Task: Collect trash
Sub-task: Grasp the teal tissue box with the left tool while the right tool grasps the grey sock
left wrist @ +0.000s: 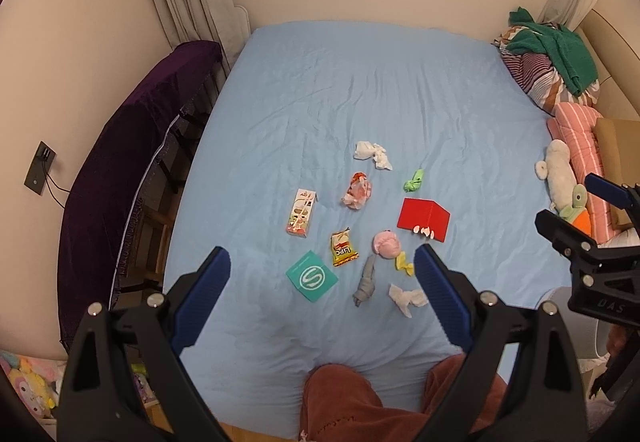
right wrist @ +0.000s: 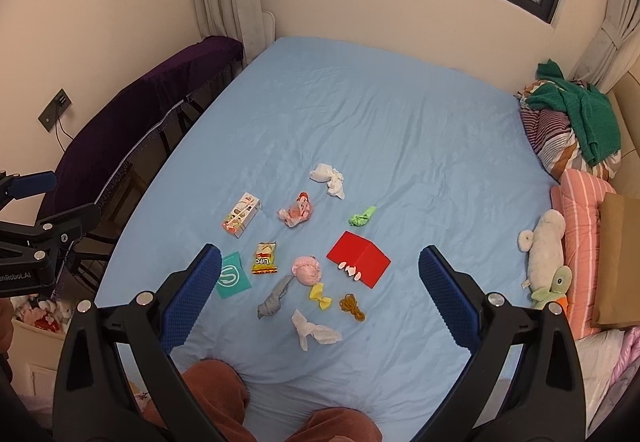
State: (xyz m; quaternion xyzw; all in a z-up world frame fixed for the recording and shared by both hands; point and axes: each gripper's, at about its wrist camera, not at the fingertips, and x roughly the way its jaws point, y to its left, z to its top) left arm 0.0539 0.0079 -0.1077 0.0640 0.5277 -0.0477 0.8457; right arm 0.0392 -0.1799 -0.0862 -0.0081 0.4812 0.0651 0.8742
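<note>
Trash lies on the blue bed sheet [left wrist: 360, 90]: a white tissue [left wrist: 373, 154], a red-white crumpled wrapper [left wrist: 357, 191], a green scrap [left wrist: 414, 180], a red box [left wrist: 424, 219], a snack carton [left wrist: 301, 218], a yellow chip bag [left wrist: 343, 247], a teal packet [left wrist: 312, 276], a pink ball [left wrist: 386, 244], a yellow bow [left wrist: 404, 263], a grey sock [left wrist: 365, 282] and a second tissue [left wrist: 407, 298]. A brown rubber-band coil [right wrist: 352, 305] shows in the right view. My left gripper [left wrist: 322, 274] and right gripper [right wrist: 320, 274] are open and empty, above the near trash.
Pillows and a green towel [left wrist: 556, 46] pile at the bed's right side with plush toys [left wrist: 560, 178]. A purple-covered piano [left wrist: 120, 162] stands left of the bed. The person's knees [left wrist: 352, 402] press the near edge. The window wall is at the back.
</note>
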